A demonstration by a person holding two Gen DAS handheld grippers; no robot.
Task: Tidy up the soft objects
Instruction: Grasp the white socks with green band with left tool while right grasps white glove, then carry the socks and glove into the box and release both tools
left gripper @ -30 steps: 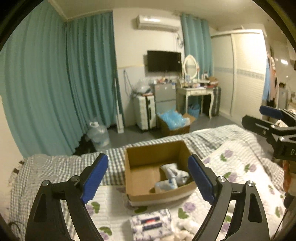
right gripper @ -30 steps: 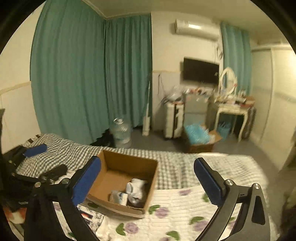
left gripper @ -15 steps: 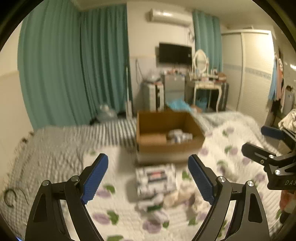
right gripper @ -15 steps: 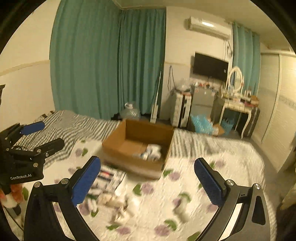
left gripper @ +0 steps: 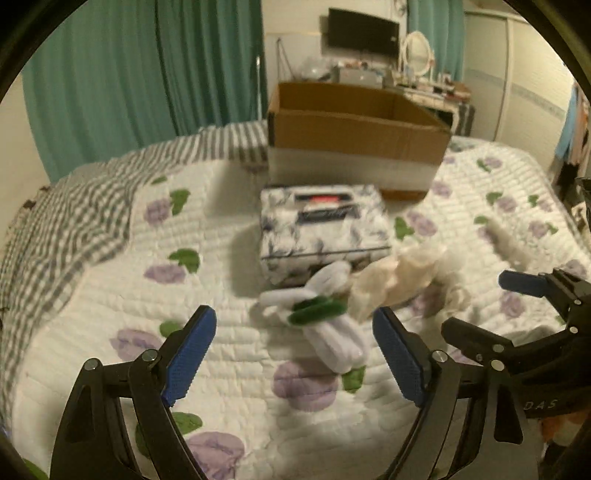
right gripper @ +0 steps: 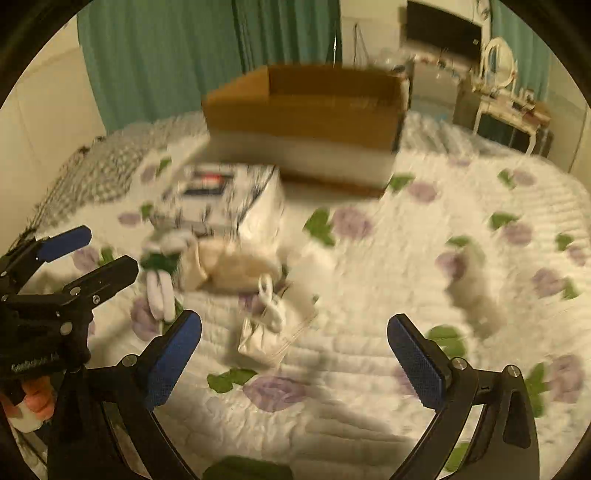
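An open cardboard box stands on the bed; it also shows in the right wrist view. In front of it lies a patterned tissue pack. White socks with a green band and a cream cloth lie before the pack. My left gripper is open and empty, just above the socks. My right gripper is open and empty over a small white pouch. A fluffy cream item lies to the right.
The bed has a floral quilt and a grey checked sheet on the left. Teal curtains, a TV and a dressing table stand beyond the bed.
Both grippers have dropped low and forward toward the quilt. The socks, cloth and pouch now lie close in front of the fingers. Both stay open.
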